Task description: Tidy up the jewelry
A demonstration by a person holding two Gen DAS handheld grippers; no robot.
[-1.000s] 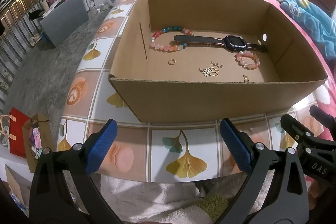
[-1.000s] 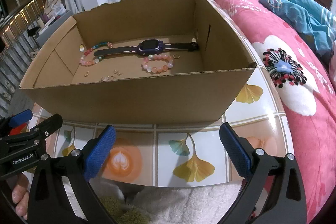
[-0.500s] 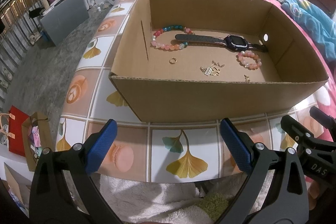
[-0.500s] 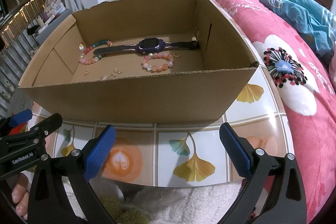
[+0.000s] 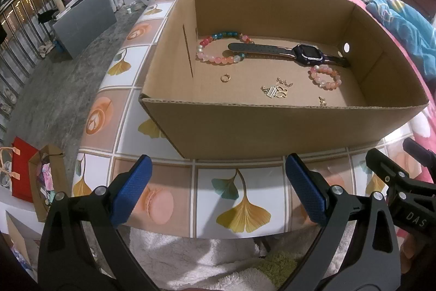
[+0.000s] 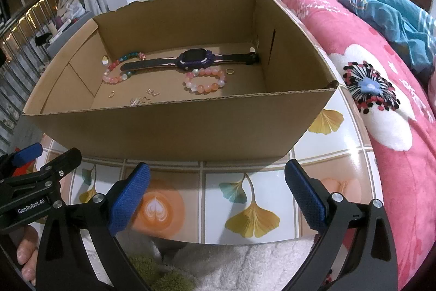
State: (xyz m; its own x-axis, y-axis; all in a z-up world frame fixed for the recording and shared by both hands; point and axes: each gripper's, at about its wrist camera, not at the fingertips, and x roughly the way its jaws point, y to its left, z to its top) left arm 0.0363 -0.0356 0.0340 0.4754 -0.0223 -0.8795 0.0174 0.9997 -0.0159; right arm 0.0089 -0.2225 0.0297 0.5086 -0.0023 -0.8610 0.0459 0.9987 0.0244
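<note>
Both the left gripper (image 5: pixel 218 187) and right gripper (image 6: pixel 216 188) gape wide, holding nothing, before the cardboard box (image 5: pixel 272 127) of jewelry

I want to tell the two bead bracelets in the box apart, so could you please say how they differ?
The multicolored bracelet adds red and teal beads to its pink ones; the pink bracelet is pink and whitish only. The multicolored one forms a larger, elongated loop, the pink one a smaller, rounder ring. The watch strap end lies over the multicolored bracelet; the pink bracelet lies just in front of the watch. Both lie flat on the cardboard box floor.
</note>
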